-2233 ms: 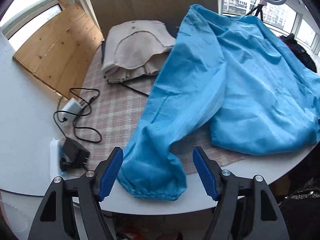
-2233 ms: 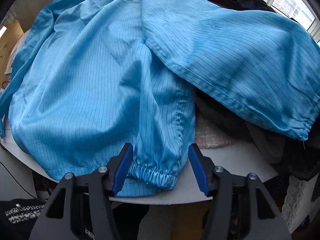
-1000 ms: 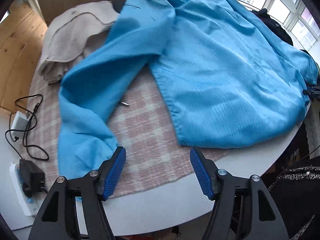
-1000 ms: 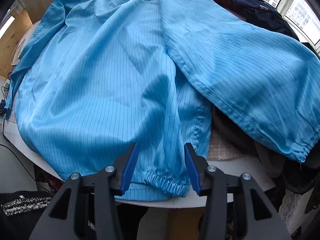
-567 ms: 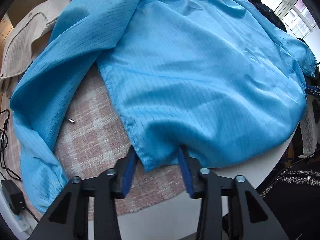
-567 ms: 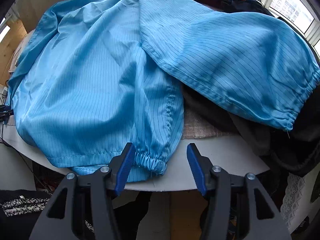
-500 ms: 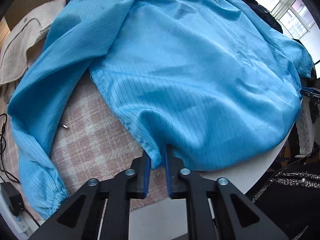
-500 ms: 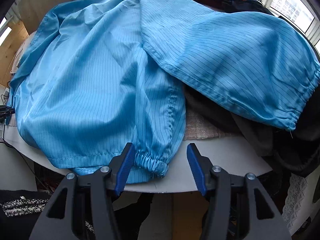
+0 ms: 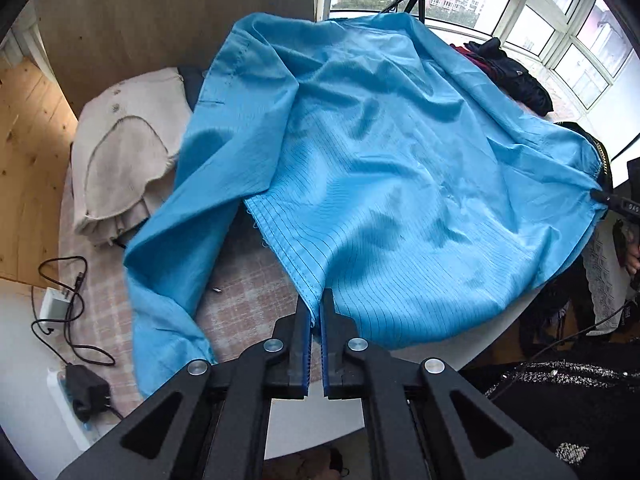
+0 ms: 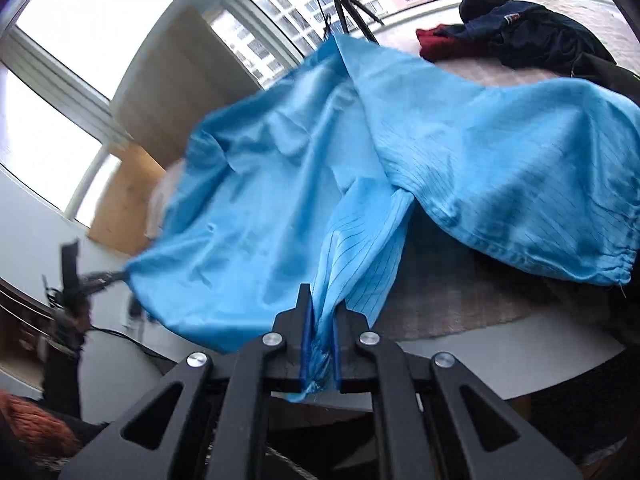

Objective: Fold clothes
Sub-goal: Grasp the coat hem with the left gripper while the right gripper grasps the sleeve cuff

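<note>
One thin pinstriped blue jacket [image 9: 400,184], rumpled

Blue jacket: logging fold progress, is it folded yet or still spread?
Spread: the jacket drapes open over the table, sleeves out, no fold made.

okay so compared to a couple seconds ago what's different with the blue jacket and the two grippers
Both grippers, open before, have just been closing and now pinch the blue jacket: the left gripper on its hem corner, the right gripper on the elastic cuff of a sleeve. Both held parts are lifted off the round table. The beige folded garment, the charger and cable and the dark clothes pile stayed put.
</note>
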Tool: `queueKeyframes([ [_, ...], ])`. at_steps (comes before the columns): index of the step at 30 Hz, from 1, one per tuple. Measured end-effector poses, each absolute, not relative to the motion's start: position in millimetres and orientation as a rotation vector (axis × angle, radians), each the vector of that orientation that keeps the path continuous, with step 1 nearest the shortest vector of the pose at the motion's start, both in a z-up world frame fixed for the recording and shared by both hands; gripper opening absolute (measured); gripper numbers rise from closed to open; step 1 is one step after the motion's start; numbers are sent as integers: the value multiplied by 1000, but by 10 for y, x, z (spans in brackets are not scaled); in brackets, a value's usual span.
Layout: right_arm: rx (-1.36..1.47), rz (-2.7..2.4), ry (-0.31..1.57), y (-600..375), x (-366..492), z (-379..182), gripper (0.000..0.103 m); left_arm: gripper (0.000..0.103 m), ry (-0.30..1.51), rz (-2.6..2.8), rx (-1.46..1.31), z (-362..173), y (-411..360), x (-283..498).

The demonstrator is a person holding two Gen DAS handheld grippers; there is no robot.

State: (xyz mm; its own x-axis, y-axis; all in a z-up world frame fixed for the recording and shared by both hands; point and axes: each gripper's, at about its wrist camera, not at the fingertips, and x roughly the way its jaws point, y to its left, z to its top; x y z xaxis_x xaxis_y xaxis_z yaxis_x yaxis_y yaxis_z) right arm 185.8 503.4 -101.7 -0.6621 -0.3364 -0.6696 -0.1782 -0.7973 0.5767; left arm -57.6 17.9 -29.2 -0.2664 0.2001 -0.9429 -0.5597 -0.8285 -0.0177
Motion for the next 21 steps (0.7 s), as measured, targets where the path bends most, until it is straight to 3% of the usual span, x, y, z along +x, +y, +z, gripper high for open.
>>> queueKeyframes([
  [4,1680,-2792,-647,4860,1550,-1095,8,24,630,2132,-1572,-488,269,-662],
  [6,1799,-2706,-663,4916,1739,-1224,8,23,680,2128,-1626,-676,237,-677],
  [17,1888,-2603,-603,4819,1635,-1657,9,36,378,1953,-1764,-1258,294,178],
  [21,1887,-2580,-534,4810,1634,-1667,9,48,348,1939,-1801,-1422,432,430],
])
